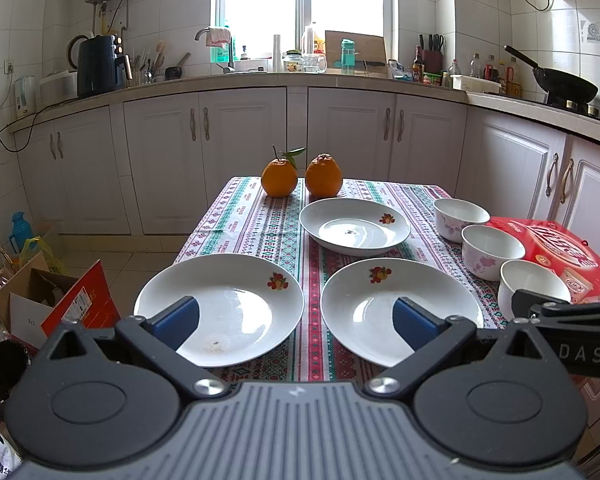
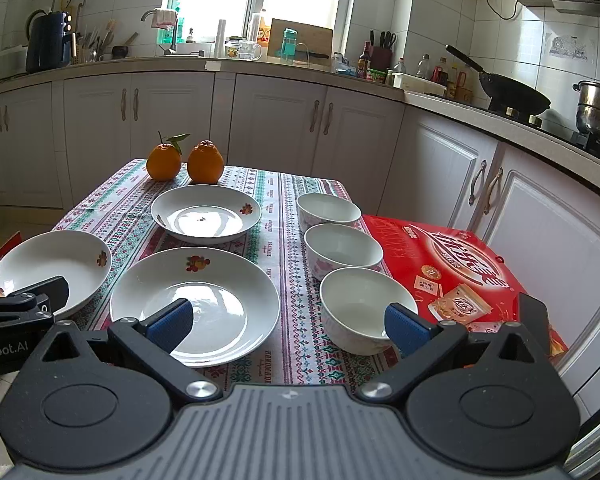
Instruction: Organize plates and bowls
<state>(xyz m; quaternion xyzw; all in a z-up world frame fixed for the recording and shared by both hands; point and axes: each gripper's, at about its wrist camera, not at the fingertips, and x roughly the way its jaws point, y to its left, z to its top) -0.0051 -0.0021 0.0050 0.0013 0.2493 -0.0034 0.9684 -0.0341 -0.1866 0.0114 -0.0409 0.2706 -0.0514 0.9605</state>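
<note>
Hovering at the table's near edge, the left gripper (image 1: 296, 320) and right gripper (image 2: 288, 320) both gape wide, grasping nothing. On the patterned tablecloth (image 2: 284, 280) three white plates (image 2: 196, 304) sit apart, one at twelve o'clock near two oranges (image 2: 184, 162). Three bowls (image 2: 342, 250) line up at three o'clock beside a red box (image 2: 452, 264).

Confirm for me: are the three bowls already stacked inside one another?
No. The three bowls stand apart in a row beside the red box.
</note>
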